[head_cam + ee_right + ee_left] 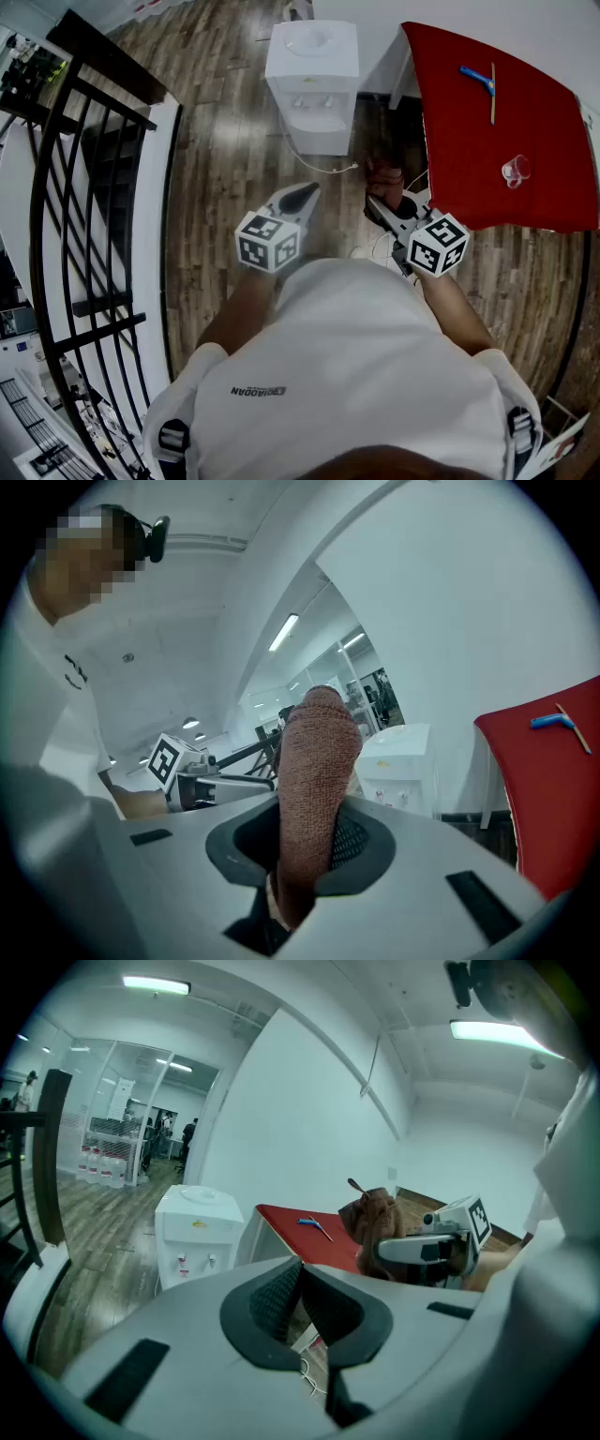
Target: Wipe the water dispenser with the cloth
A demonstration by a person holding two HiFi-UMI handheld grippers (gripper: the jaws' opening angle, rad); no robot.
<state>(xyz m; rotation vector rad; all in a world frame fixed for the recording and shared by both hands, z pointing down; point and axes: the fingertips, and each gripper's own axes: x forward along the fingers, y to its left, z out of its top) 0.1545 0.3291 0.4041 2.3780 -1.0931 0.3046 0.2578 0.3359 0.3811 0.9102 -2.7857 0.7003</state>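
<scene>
The right gripper is clamped on the brown cloth, which stands up from between its jaws. The left gripper has its jaws together with nothing between them. It is held near the right one, both pointing forward. Beyond them the white water dispenser stands on the wooden floor, well apart from the cloth. Right of it the red table carries 1 clear cup — contents unclear — and a blue tool.

Head cam overhead, gripper cams low, level, all w/ water dispenser
</scene>
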